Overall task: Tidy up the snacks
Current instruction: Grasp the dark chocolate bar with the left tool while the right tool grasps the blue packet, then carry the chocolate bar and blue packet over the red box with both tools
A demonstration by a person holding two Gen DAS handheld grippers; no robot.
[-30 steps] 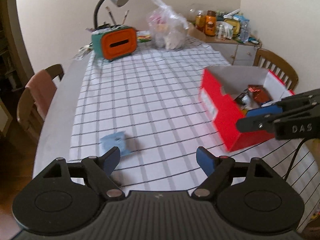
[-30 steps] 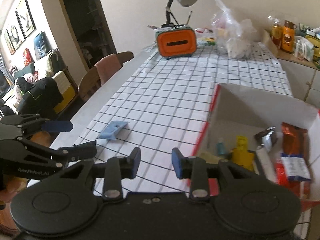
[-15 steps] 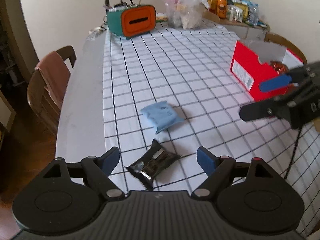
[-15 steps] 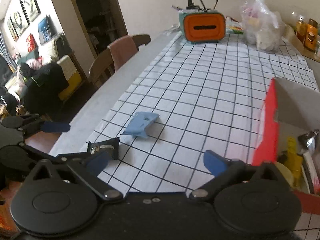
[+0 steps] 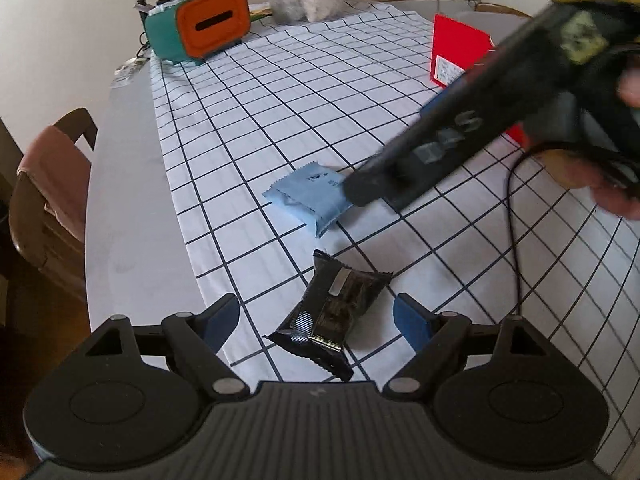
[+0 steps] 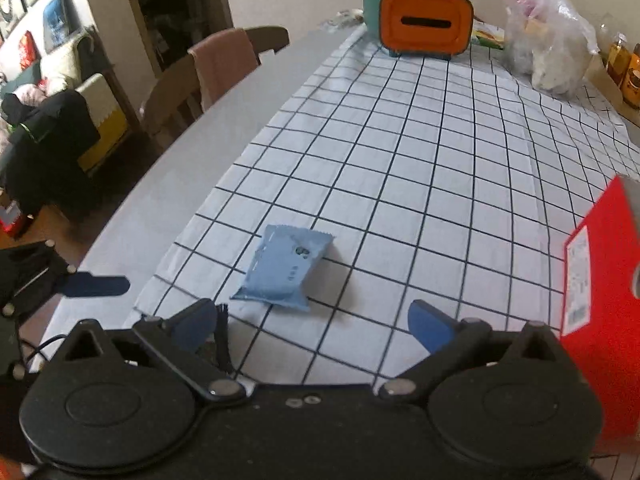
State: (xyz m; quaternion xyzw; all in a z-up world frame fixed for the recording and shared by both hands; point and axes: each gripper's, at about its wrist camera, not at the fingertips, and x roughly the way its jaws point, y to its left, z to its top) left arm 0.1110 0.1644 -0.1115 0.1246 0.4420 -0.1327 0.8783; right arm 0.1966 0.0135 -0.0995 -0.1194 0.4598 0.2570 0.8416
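A: Black foil, that's the nearest thing: a black snack packet (image 5: pixel 332 316) lying flat on the checked tablecloth (image 5: pixel 320 92), right between the spread blue pads of the left gripper (image 5: pixel 316 320). Neither pad presses on it.

B: So the left gripper holds nothing?

A: Nothing. Its jaws stand wide, one on each side of the packet.

B: And the pale blue packet (image 6: pixel 286 270)?

A: Just beyond the black snack packet, also flat on the cloth. In the right wrist view it lies ahead of the right gripper (image 6: pixel 316 326), past the fingertips rather than between them.

B: Is the right gripper closed?

A: No, its jaws have just been opening and now gape wide, with only cloth between them. From the left wrist view its dark finger reaches to the blue packet's right end; whether it touches, I cannot tell.

B: Where's the box?

A: The red box (image 6: pixel 600 280) stands to the right of the blue packet, well apart. Farther back on the desk (image 6: pixel 224 128) sit an orange-fronted teal tissue box (image 6: pixel 420 24) and a clear plastic bag (image 6: pixel 548 40).
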